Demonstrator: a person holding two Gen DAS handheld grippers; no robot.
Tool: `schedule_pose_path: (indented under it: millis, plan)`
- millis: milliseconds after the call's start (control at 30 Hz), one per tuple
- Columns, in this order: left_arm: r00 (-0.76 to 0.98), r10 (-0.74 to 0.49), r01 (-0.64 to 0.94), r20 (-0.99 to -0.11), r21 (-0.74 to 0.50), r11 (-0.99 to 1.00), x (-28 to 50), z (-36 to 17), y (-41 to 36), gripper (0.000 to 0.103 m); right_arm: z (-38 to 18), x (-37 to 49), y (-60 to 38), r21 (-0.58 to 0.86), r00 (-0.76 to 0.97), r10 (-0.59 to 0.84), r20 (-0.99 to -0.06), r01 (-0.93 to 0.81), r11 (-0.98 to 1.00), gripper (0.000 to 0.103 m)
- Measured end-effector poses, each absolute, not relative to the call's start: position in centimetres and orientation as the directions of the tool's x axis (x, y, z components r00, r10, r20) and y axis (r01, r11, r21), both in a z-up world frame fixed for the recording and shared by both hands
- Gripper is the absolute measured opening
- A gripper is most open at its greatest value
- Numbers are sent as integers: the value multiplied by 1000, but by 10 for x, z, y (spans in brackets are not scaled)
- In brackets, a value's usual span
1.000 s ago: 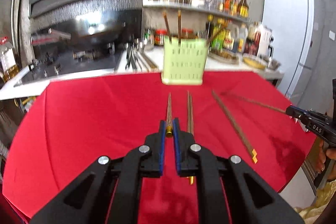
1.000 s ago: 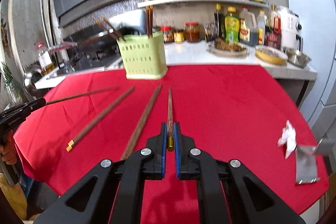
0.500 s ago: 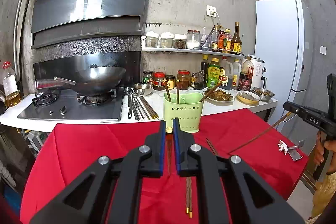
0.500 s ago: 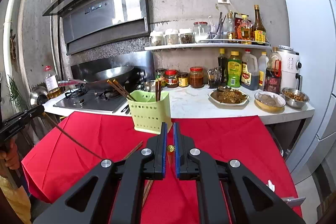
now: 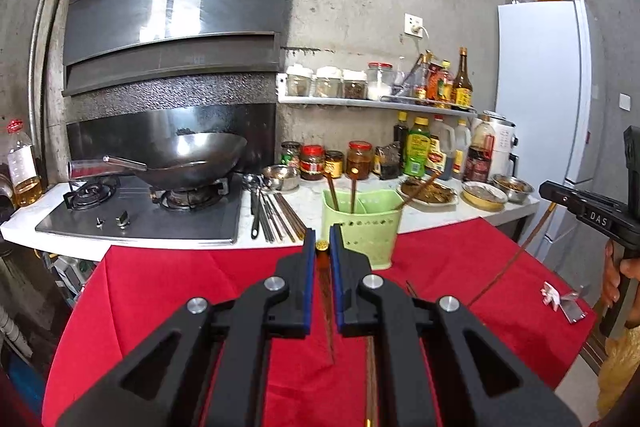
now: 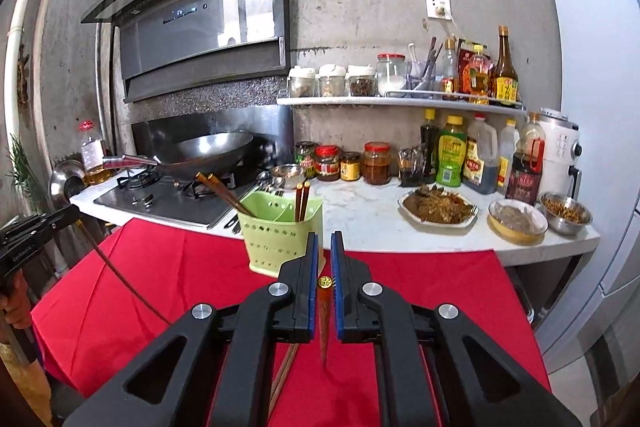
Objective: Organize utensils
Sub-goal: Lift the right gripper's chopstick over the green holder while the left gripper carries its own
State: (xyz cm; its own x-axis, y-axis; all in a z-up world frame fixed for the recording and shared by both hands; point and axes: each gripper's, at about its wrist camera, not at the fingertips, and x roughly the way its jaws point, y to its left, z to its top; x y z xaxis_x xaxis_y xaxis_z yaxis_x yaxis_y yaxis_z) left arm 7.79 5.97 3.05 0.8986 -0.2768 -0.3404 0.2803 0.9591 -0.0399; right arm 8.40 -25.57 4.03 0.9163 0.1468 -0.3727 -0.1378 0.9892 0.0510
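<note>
**Both grippers lifted, one chopstick in each**

Since a second ago both grippers have risen off the red tablecloth [image 5: 168, 291], each carrying a chopstick that then lay flat on the cloth; the view now takes in the hood and the wall instead of the table surface.

At the left end of the white worktop [image 5: 24, 223] sits the stove [image 5: 140, 223] with a wok [image 5: 192, 159] on its burner. Loose utensils [image 5: 272, 215] lie on the worktop just right of the stove. The green utensil holder [image 5: 366, 227] stands on the tablecloth at its far edge, next to the worktop, with several chopsticks upright or leaning in it.

The left gripper [image 5: 322, 255] is clamped on the left chopstick [image 5: 326, 311], gold cap at the fingertips, the tip hanging down over the cloth. More chopsticks [image 5: 370, 379] lie on the cloth below it.

The right gripper [image 6: 324, 259] is likewise closed on the right chopstick [image 6: 323, 323], its gold-capped end between the blue pads and the point angled down. In the left wrist view its chopstick slants down from the jaws toward the cloth's right side. A crumpled wrapper [image 5: 560, 301] rests near the cloth's right edge.
</note>
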Motion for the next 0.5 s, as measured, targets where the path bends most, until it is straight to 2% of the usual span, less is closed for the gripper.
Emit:
schedule_pose_path:
  millis: [133, 267, 500]
  plan:
    - [886, -311, 299, -344, -90, 950, 84, 26, 66, 7, 34, 88, -250, 35, 923, 155, -352, -152, 988, 7]
    - [876, -303, 295, -374, -81, 952, 87, 15, 63, 7, 27, 88, -244, 19, 923, 159, -350, -162, 987, 7]
    - [810, -308, 302, -500, -95, 949, 105, -26, 48, 7, 4, 93, -235, 13, 902, 171, -397, -181, 983, 8]
